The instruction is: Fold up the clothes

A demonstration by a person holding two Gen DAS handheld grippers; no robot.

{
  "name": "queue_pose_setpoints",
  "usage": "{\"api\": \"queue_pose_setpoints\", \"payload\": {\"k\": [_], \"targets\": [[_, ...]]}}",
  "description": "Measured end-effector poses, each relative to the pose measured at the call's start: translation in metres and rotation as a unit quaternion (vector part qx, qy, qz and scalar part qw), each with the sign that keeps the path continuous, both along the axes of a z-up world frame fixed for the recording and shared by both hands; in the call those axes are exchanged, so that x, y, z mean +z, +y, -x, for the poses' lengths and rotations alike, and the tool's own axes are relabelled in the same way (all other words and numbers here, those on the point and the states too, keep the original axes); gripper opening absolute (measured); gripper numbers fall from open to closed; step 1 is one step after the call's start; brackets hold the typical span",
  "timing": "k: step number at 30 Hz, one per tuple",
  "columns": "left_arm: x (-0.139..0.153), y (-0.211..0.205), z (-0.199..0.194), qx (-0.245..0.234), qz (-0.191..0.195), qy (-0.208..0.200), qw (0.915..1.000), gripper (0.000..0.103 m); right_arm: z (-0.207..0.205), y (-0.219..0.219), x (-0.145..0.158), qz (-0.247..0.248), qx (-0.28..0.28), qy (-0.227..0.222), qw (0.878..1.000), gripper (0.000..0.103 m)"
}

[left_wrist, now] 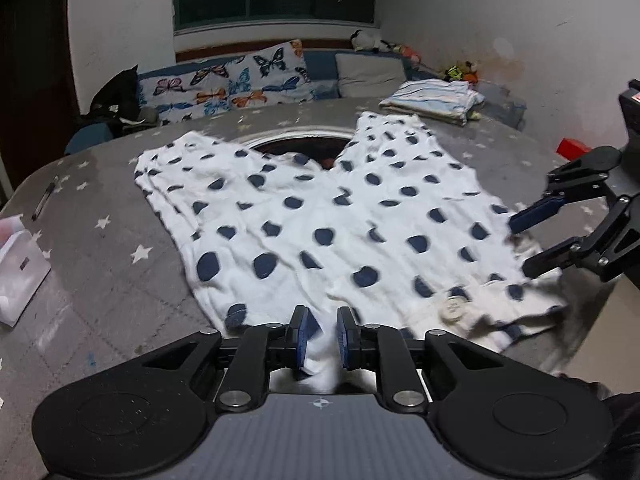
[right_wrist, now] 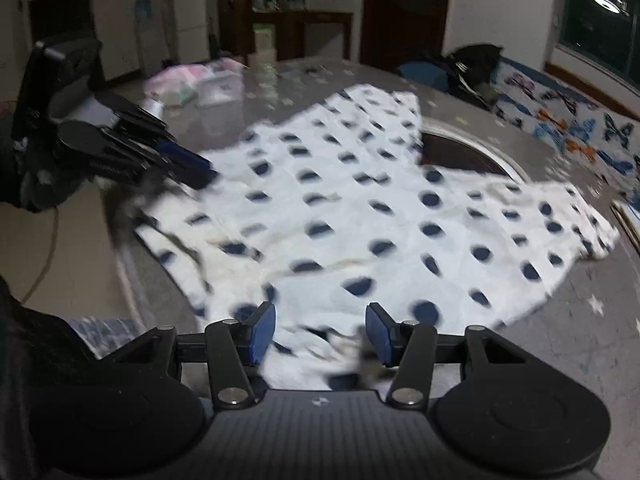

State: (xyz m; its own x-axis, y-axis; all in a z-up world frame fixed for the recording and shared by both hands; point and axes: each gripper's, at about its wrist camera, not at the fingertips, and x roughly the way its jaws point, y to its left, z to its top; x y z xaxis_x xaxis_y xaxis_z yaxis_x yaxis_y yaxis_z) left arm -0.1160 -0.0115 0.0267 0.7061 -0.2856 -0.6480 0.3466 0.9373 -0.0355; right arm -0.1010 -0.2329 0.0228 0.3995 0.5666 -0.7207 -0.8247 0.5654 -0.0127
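White shorts with dark blue dots (left_wrist: 320, 216) lie spread flat on the grey star-print table (left_wrist: 112, 240), legs pointing away. My left gripper (left_wrist: 323, 330) is shut on the near waistband edge of the shorts. My right gripper (left_wrist: 520, 246) shows at the right edge of the left wrist view, jaws apart at the shorts' right side. In the right wrist view my right gripper (right_wrist: 322, 330) is open over the shorts (right_wrist: 360, 208), with cloth lying between the fingers, and the left gripper (right_wrist: 200, 172) pinches the cloth edge at the left.
A folded striped garment (left_wrist: 434, 98) lies at the table's far right. A white plastic box (left_wrist: 18, 272) sits at the left edge. A round hole (left_wrist: 300, 146) opens in the table's middle. A butterfly-print cushion (left_wrist: 228, 80) and sofa stand behind.
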Motion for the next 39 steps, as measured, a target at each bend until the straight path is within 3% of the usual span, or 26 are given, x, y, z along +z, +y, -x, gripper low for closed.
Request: {"api": "queue_pose_setpoints", "payload": {"k": [6, 10, 14, 15, 19, 25, 32, 39], "targets": [[0.008, -0.010, 0.020, -0.024, 0.017, -0.004, 0.9996, 0.034, 0.014, 0.034, -0.005, -0.007, 0.057, -0.001, 0.998, 0.047], [0.004, -0.016, 0.033, -0.037, 0.010, 0.000, 0.9993, 0.038, 0.016, 0.052, -0.019, 0.005, 0.064, -0.007, 0.998, 0.045], [0.000, -0.016, 0.040, -0.037, 0.006, 0.001, 0.9993, 0.041, 0.017, 0.057, -0.019, 0.009, 0.059, -0.019, 0.998, 0.031], [0.000, -0.016, 0.042, -0.037, 0.007, 0.001, 0.9993, 0.041, 0.018, 0.057, -0.018, 0.010, 0.058, -0.023, 0.998, 0.017], [-0.002, -0.017, 0.044, -0.042, 0.004, -0.004, 0.9991, 0.041, 0.025, 0.055, -0.009, 0.019, 0.065, -0.049, 0.997, 0.005], [-0.006, -0.020, 0.046, -0.047, -0.012, -0.007, 0.9988, 0.041, 0.033, 0.047, 0.004, 0.035, 0.063, -0.081, 0.994, 0.003], [-0.011, -0.018, 0.044, -0.046, -0.028, -0.006, 0.9985, 0.041, 0.047, 0.049, -0.008, 0.073, 0.089, -0.104, 0.988, 0.003], [-0.014, -0.025, 0.053, -0.025, -0.043, -0.010, 0.9987, 0.041, 0.044, 0.049, 0.000, 0.064, 0.077, -0.119, 0.988, 0.003]]}}
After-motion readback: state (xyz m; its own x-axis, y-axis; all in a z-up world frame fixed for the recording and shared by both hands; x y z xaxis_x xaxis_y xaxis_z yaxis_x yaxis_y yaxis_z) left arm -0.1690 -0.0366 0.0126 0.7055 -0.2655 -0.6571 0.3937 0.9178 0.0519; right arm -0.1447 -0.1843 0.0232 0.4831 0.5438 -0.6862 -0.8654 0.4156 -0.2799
